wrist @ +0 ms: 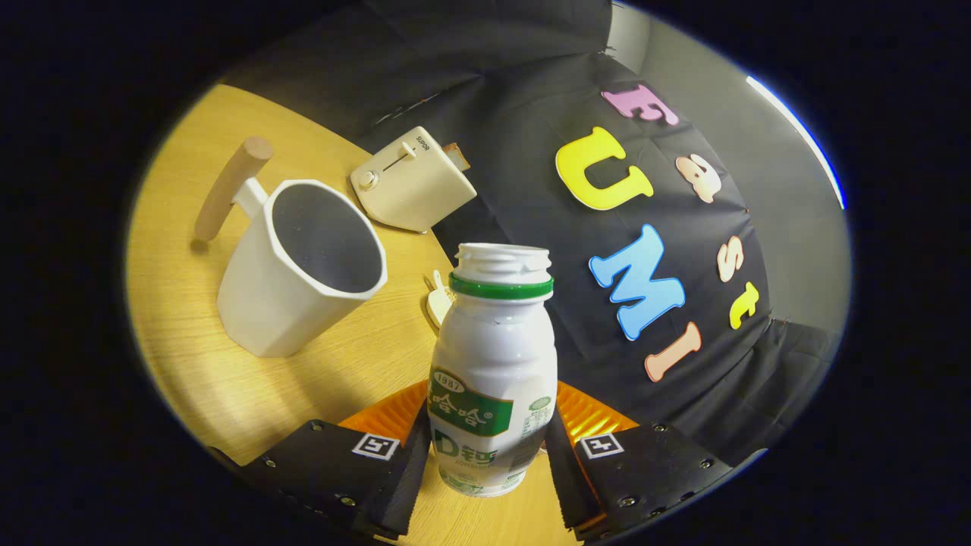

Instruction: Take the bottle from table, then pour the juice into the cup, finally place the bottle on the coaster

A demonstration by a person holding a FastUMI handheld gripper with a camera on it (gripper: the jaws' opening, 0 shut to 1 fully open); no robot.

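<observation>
A white juice bottle [491, 364] with a green label and a green neck ring stands uncapped between my fingers. My gripper [485, 436] is shut on its lower body, with one finger [410, 462] pressing on each side. An orange ribbed coaster [387, 413] lies on the wooden table [227, 379] just behind the bottle, showing on both sides of it. Beyond the fingers to the left stands a white cup [296, 265] with a wooden handle [227, 186]. Its dark inside faces me and looks empty. Whether the bottle's base rests on the table I cannot tell.
A cream toaster [410, 178] sits at the back of the table beyond the cup, against the black cloth wall. A small pale object [440, 299] lies on the table just behind the bottle's shoulder. The table's edge runs along the cloth to the right.
</observation>
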